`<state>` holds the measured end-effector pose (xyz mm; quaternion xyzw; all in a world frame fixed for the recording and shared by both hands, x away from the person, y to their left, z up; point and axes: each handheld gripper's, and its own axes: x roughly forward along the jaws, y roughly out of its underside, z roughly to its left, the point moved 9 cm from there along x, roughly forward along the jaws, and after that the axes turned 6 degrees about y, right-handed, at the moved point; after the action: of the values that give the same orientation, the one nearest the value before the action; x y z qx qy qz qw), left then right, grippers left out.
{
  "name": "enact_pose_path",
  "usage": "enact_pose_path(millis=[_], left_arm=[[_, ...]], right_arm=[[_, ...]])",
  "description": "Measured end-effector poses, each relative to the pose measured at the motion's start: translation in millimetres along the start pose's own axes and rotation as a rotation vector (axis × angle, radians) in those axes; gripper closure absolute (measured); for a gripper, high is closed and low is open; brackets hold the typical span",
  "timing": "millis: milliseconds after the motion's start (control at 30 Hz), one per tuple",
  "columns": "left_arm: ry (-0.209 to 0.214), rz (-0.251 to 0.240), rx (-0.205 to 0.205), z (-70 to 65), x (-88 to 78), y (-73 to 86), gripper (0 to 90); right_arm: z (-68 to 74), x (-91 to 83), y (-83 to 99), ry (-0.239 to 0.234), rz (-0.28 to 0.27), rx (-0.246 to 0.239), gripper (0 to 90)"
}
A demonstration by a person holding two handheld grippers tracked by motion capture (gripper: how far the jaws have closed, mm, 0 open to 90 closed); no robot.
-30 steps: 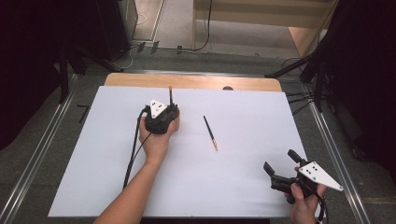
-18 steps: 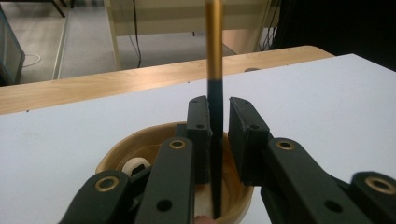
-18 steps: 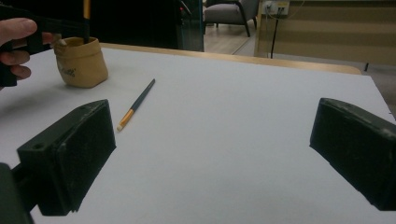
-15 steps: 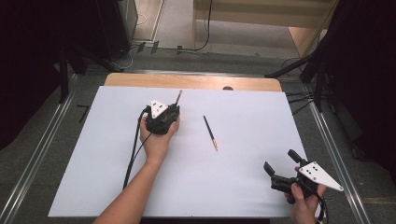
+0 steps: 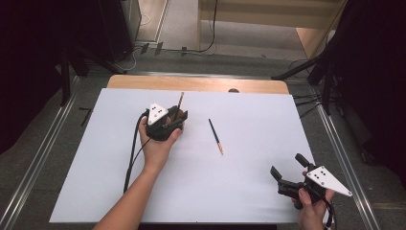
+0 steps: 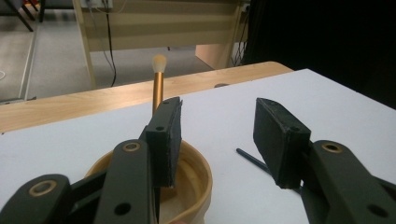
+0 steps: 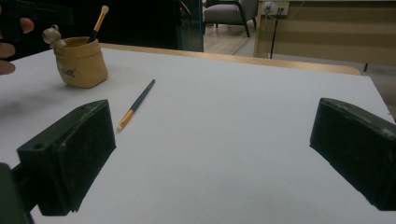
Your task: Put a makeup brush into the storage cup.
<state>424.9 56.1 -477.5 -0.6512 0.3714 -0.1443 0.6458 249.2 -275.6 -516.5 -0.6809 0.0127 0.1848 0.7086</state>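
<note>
In the high view we see our left gripper [image 5: 173, 120] held over a small tan cup [image 7: 80, 62] near the far left part of the white table sheet [image 5: 249, 191], with our left hand [image 5: 158, 143] wrapped around its body. Looking along this gripper's own jaws, we find them parted with nothing pressed between the pads; they have just been opening, and the gold-handled brush [image 6: 158, 86] now stands free in the cup [image 6: 198, 179], leaning against the rim just behind one jaw, its pale tip [image 6: 159, 61] pointing up and away. From the right gripper view the same brush [image 7: 99, 22] juts out of the cup at a tilt, and a small figure [image 7: 53, 35] sits on the cup's rim. A second brush [image 5: 216, 136], dark-handled with an orange band near its tip, lies flat on the sheet near the middle of the table, well apart from the cup and from both grippers. Our right gripper [image 5: 287, 170] rests low at the near right corner of the sheet in our right hand [image 5: 313, 206], its jaws spread wide and holding nothing, pointed across the table toward the lying brush [image 7: 135, 105].
</note>
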Motion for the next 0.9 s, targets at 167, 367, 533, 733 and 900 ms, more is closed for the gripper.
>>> enact_pose_path(millis=[167,367,533,733,900], left_arm=[[0.010,-0.016,-0.008,2.7,-14.7,-1.9,46.5],[0.014,-0.024,0.003,5.2,-33.3,-6.5,38.9],[0.001,-0.016,0.022,8.2,-46.0,-6.8,32.5],[0.010,0.001,0.007,11.6,-56.7,-2.6,20.6],[0.017,0.004,-0.006,12.9,-65.0,-1.3,13.7]], right_arm=[[0.6,0.6,0.4,-0.002,0.000,-0.002,0.3],[1.9,0.8,0.5,-0.005,0.003,-0.004,0.4],[3.5,1.0,0.8,-0.006,0.005,-0.003,0.3],[4.4,1.8,1.0,-0.008,0.005,-0.008,0.3],[5.9,2.2,2.1,-0.009,0.011,-0.011,0.3]])
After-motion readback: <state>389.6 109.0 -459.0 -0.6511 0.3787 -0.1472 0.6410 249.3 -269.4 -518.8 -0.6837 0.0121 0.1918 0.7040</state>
